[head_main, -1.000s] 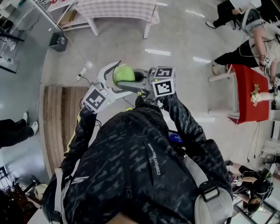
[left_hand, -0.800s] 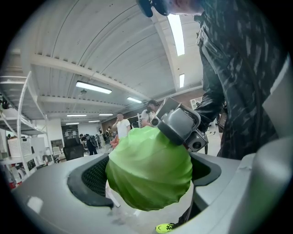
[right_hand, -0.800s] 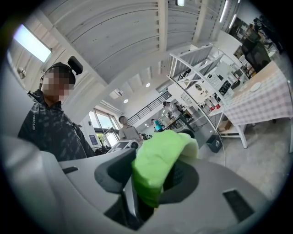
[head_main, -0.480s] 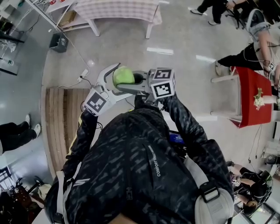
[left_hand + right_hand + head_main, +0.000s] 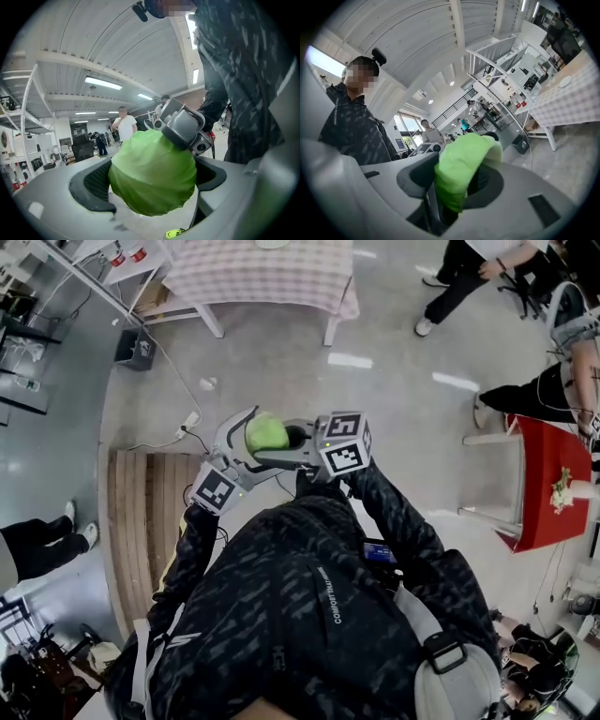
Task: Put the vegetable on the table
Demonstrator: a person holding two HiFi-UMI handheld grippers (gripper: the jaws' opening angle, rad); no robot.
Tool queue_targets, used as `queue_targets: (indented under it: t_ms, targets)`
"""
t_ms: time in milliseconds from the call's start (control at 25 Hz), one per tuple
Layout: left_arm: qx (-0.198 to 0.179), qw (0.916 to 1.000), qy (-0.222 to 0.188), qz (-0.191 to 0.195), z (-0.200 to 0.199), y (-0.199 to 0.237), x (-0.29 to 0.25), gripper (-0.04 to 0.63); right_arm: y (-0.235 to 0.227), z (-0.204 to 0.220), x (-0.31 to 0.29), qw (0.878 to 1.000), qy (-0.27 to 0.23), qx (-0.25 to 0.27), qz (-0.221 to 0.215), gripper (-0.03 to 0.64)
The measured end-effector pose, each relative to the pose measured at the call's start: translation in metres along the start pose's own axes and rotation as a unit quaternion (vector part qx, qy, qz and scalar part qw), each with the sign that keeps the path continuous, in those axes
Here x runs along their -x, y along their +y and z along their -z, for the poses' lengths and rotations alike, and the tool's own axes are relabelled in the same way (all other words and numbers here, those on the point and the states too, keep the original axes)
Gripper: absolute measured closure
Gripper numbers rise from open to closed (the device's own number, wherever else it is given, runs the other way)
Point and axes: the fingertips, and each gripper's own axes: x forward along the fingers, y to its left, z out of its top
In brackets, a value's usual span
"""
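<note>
A round green cabbage (image 5: 269,433) hangs in the air in front of the person, held from both sides. My left gripper (image 5: 251,427) comes in from the lower left and its jaws curl around the cabbage (image 5: 150,178), with the pads against it. From the right, my right gripper (image 5: 284,435) clamps the same cabbage (image 5: 461,164), and one of its fingers (image 5: 180,129) presses on the top. Far ahead stands the table with a checked cloth (image 5: 272,268); the cabbage is well short of it, over bare floor.
A wooden slatted platform (image 5: 141,512) lies on the floor to the left. A red table (image 5: 539,465) stands at the right with people near it. A cable and plug (image 5: 187,418) lie ahead on the grey floor, and shelving (image 5: 37,296) fills the far left.
Both grippers have travelled forward together with the cabbage. The checked table now shows larger and nearer at the top. The grip looks the same.
</note>
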Motion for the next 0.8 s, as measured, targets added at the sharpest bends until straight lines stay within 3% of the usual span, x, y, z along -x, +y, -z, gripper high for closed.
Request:
queue_targets:
  t_ms: [360, 800]
  targets:
    - [0.009, 0.9996, 0.016, -0.024, 0.006, 0.091, -0.06, 0.095, -0.082, -0.063, 0.022, 1.0, 0.016, -0.006, -0.023, 0.463]
    - [0.017, 0.9983, 0.036, -0.042, 0.01, 0.17, -0.126, 0.095, -0.157, -0.122, 0.054, 0.999, 0.022, -0.014, -0.042, 0.463]
